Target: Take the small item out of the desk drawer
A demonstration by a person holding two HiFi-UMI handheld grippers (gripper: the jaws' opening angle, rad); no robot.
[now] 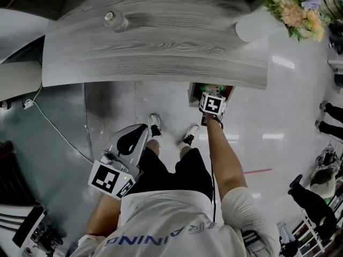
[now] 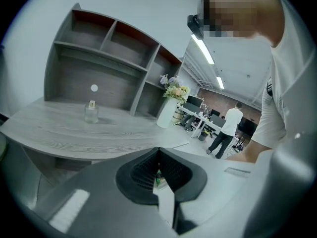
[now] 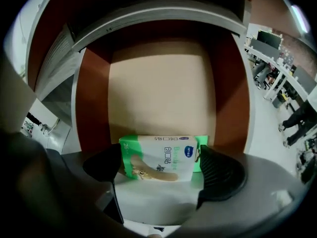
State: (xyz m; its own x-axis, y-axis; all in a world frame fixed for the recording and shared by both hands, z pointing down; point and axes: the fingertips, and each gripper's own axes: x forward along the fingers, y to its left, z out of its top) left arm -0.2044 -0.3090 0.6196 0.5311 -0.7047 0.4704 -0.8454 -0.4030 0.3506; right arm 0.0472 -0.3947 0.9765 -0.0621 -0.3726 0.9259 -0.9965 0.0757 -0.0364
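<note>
Cardboard by its look, the bandage box [image 3: 163, 152] should be light and stiff but easy to crush, with glossy faces, so its two short ends are the places to hold. It lies at the near end of the open drawer [image 3: 163, 88], under the right side of the desk [image 1: 161, 47]. The right gripper [image 3: 159, 165] has its jaws wide, one at each short end, seemingly clamping the box. The left gripper [image 2: 158, 175], near the body, has its jaws together on nothing. One box, one drawer, one glass bottle [image 1: 112, 19] on the desk, two grippers.
</note>
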